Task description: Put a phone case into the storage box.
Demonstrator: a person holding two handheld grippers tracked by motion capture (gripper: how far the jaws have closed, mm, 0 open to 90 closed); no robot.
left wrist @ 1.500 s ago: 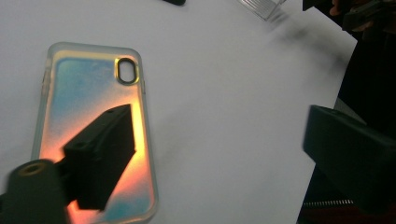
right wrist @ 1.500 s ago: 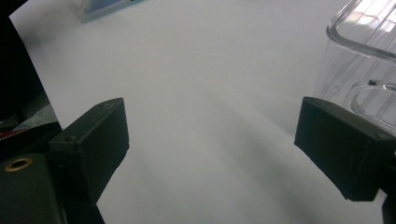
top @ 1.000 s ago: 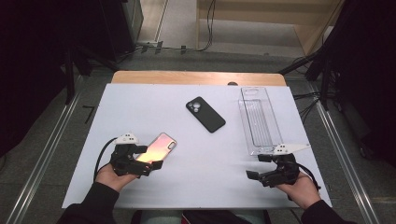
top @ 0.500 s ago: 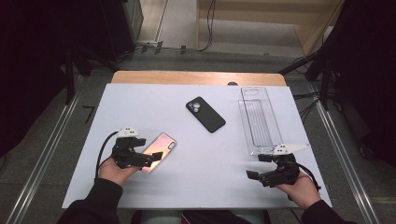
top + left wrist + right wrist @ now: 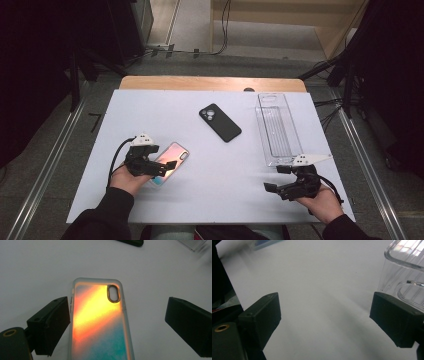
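An iridescent orange-and-teal phone case [image 5: 172, 156] lies camera-hole up on the white table at the near left. My left gripper [image 5: 159, 167] is at its near end, open. In the left gripper view the phone case [image 5: 100, 322] lies between the jaws of the left gripper [image 5: 117, 307], the left jaw close to its edge and the right jaw well apart. A black phone case [image 5: 220, 123] lies at the table's middle. My right gripper [image 5: 275, 178] rests open at the near right, and in its own view the right gripper [image 5: 324, 302] has nothing between its jaws.
A clear plastic tray [image 5: 277, 127] lies lengthwise at the right, its near end just beyond my right gripper; the clear tray [image 5: 404, 267] fills the upper right corner of the right gripper view. The white table [image 5: 220, 175] ends close behind both hands.
My left hand has shifted slightly left and turned, with the gripper still over the near end of the iridescent case. The case and the right gripper have not moved.
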